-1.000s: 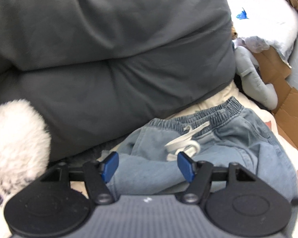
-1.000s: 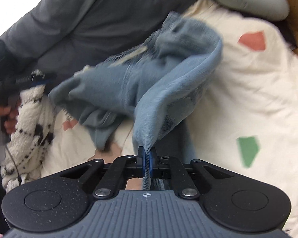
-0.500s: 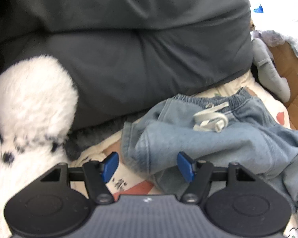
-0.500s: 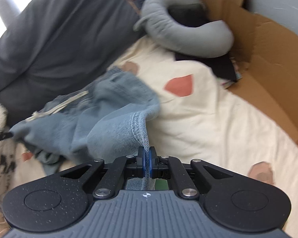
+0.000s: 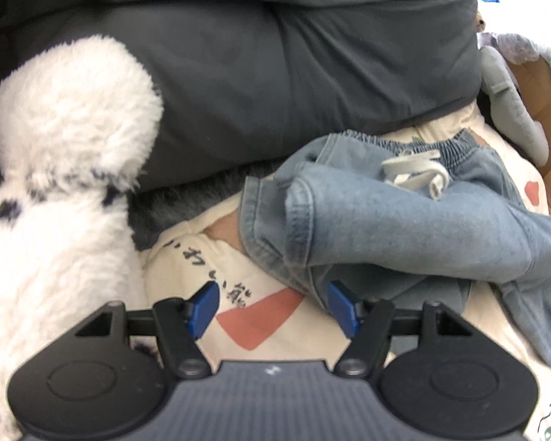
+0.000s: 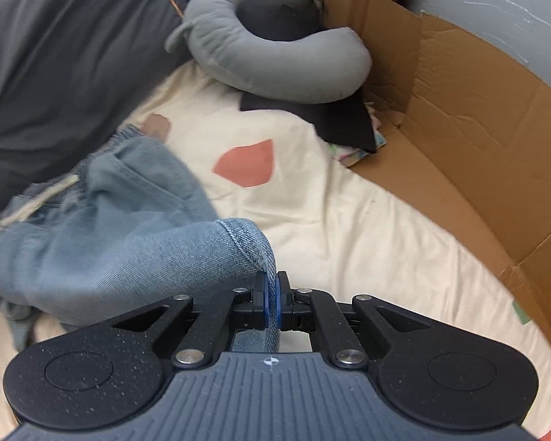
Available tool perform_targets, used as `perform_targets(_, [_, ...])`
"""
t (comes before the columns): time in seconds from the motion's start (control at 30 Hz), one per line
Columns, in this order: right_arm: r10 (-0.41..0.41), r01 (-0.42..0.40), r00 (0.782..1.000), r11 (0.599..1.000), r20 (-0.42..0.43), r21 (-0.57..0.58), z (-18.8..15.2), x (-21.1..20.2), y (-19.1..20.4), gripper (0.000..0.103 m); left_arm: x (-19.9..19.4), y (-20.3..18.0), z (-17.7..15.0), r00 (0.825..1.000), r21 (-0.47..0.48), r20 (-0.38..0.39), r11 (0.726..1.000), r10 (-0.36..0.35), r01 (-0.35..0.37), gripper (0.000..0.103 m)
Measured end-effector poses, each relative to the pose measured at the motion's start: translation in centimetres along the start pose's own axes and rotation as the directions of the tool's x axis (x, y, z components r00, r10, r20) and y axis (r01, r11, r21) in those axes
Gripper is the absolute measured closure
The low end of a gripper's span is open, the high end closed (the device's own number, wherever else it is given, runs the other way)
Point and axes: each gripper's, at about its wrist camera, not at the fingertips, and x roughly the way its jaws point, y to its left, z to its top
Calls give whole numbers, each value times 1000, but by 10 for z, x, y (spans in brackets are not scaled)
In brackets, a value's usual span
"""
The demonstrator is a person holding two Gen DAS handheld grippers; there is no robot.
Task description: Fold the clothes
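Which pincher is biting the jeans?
The right gripper. Its blue pads are squeezed shut on the jeans' hem. The left gripper is wide open, holding nothing.

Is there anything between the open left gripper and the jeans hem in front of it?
Nothing visible. The left gripper is open over the printed sheet, and the jeans hem lies just beyond its right pad with only bare sheet between. The fluffy white cloth is off to the side.
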Motion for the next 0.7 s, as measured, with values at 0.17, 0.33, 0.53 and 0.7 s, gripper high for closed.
perform_targets(0.17, [-47,51,997,997,-62,64,4,24,-9,95,10,-3,-10,1000,-4,-23,1000,-12,12,35])
perform_targets(0.33, [-64,67,997,995,-40,68,-1,12,-1,66,28,-9,-19,998,9,-52,1000,-19,20,35])
perform_targets(0.53, [-60,60,998,998,2,21,-10,-18,10,63,40,-21,-30,996,5,-68,998,-61,61,35])
perform_targets(0.7, [0,1,998,1000,69,-3,-19,-42,16,60,49,-37,-37,989,-15,-72,992,-126,125,36])
